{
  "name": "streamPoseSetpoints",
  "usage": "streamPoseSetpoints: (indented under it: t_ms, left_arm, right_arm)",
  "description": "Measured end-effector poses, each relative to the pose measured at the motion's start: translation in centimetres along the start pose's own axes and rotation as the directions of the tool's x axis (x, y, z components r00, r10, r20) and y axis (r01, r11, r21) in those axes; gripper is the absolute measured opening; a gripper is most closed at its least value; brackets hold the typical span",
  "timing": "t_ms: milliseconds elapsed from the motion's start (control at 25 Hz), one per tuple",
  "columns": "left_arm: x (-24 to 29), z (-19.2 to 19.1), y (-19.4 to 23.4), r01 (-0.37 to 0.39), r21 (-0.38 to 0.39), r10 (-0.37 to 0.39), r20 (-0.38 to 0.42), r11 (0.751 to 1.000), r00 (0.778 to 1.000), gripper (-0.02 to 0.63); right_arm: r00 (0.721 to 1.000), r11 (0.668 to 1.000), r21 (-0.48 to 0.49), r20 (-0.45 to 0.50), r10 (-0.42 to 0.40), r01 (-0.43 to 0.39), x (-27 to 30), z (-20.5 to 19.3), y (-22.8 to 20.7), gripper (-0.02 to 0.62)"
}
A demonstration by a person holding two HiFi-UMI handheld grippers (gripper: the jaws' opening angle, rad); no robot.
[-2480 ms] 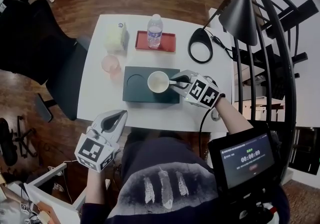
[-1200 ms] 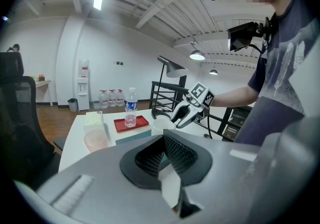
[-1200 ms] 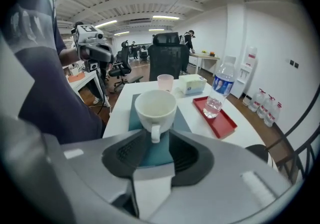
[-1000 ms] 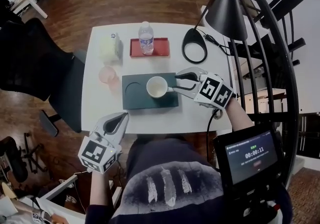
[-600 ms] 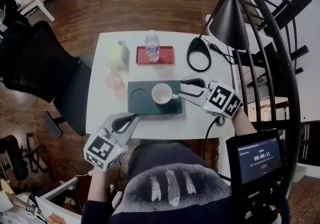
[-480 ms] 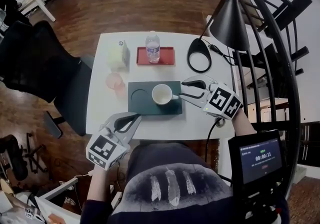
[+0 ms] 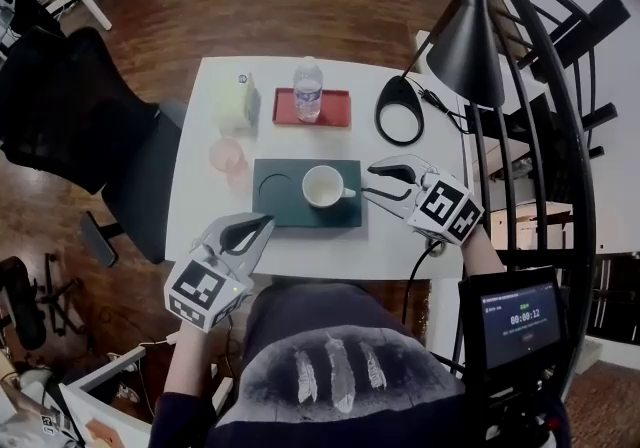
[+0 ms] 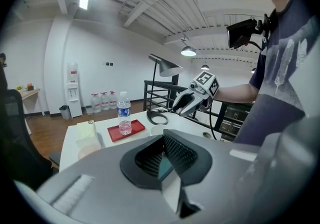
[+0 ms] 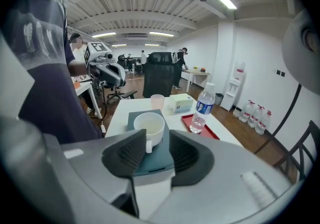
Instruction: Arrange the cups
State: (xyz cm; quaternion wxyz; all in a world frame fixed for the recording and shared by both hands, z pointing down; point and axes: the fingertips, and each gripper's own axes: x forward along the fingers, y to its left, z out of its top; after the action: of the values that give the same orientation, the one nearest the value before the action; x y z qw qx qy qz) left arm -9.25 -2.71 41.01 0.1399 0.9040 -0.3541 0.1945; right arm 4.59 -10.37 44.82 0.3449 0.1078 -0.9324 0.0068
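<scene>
On the counter (image 7: 400, 236), the right tool (image 7: 370, 181) stands open beside the white cup (image 7: 322, 186), gripping nothing; the left tool (image 7: 262, 224) is closed, empty.

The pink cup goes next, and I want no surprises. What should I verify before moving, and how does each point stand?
1. White cup upright on the tray's right side: ok.
2. Right gripper jaws apart, not pressing the cup's handle: ok.
3. Tray's left recess free: ok.
4. Pink cup upright on the table, left of the tray: ok.
5. Left gripper open for a grasp: not ok, it is shut.
</scene>
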Motion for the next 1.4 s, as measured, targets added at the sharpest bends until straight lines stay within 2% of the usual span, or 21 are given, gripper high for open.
streamPoseSetpoints:
  t_ms: [200, 360, 400, 440, 480, 520, 600, 680, 800, 960, 1160, 1400]
  left_arm:
    - [-0.2, 0.0, 1.7, -0.034, -0.006, 0.034, -0.004, 0.999, 0.999, 0.000]
    - [-1.2, -2.0, 5.8, -0.143, -0.047, 0.139, -0.082, 0.989, 0.987, 0.000]
    - [-1.6, -2.7, 7.0, -0.176, -0.058, 0.169, -0.108, 0.983, 0.980, 0.023]
    - [-2.1, -3.3, 8.3, -0.210, -0.064, 0.200, -0.128, 0.976, 0.971, 0.041]
    - [-2.7, -3.7, 9.6, -0.243, -0.065, 0.231, -0.144, 0.968, 0.962, 0.043]
    - [-3.2, -4.2, 10.8, -0.272, -0.066, 0.259, -0.157, 0.960, 0.953, 0.058]
    - [-4.0, -5.0, 12.8, -0.317, -0.074, 0.300, -0.177, 0.946, 0.937, 0.124]
    - [-4.4, -5.7, 14.5, -0.343, -0.095, 0.321, -0.190, 0.935, 0.928, 0.143]
    - [-3.8, -7.0, 17.0, -0.359, -0.136, 0.326, -0.216, 0.924, 0.920, 0.143]
    - [-1.3, -8.1, 19.5, -0.338, -0.159, 0.290, -0.265, 0.928, 0.920, 0.143]
    - [1.3, -7.8, 22.2, -0.329, -0.141, 0.275, -0.307, 0.934, 0.911, 0.154]
    - [3.2, -8.7, 24.1, -0.297, -0.085, 0.235, -0.422, 0.951, 0.875, 0.166]
  right_arm:
    - [1.000, 1.000, -0.009, -0.019, 0.002, -0.002, 0.7, -0.1, -0.1, 0.147]
    - [0.999, 1.000, -0.016, -0.032, 0.003, -0.003, 1.0, -0.4, 0.0, 0.147]
    - [0.999, 1.000, -0.020, -0.037, 0.001, -0.001, 1.1, -0.5, 0.0, 0.147]
    - [0.999, 1.000, -0.025, -0.041, -0.003, 0.002, 1.1, -0.6, -0.1, 0.125]
    - [0.999, 1.000, -0.029, -0.045, -0.009, 0.007, 1.1, -0.6, -0.1, 0.060]
    - [0.999, 0.999, -0.031, -0.047, -0.014, 0.012, 1.0, -0.7, -0.2, 0.021]
    - [0.998, 0.999, -0.031, -0.052, -0.019, 0.017, 1.0, -0.8, -0.2, 0.014]
    - [0.998, 0.999, -0.030, -0.058, -0.020, 0.018, 0.9, -0.9, -0.2, 0.002]
    - [0.997, 0.999, -0.032, -0.071, -0.022, 0.020, 0.8, -1.1, -0.3, 0.002]
    - [0.996, 0.999, -0.020, -0.085, -0.032, 0.030, 0.4, -1.6, -0.4, 0.002]
    - [0.993, 0.998, -0.005, -0.107, -0.058, 0.058, -0.2, -2.5, -0.8, 0.002]
    - [0.988, 0.995, 0.030, -0.129, -0.087, 0.091, -1.5, -3.9, -0.6, 0.002]
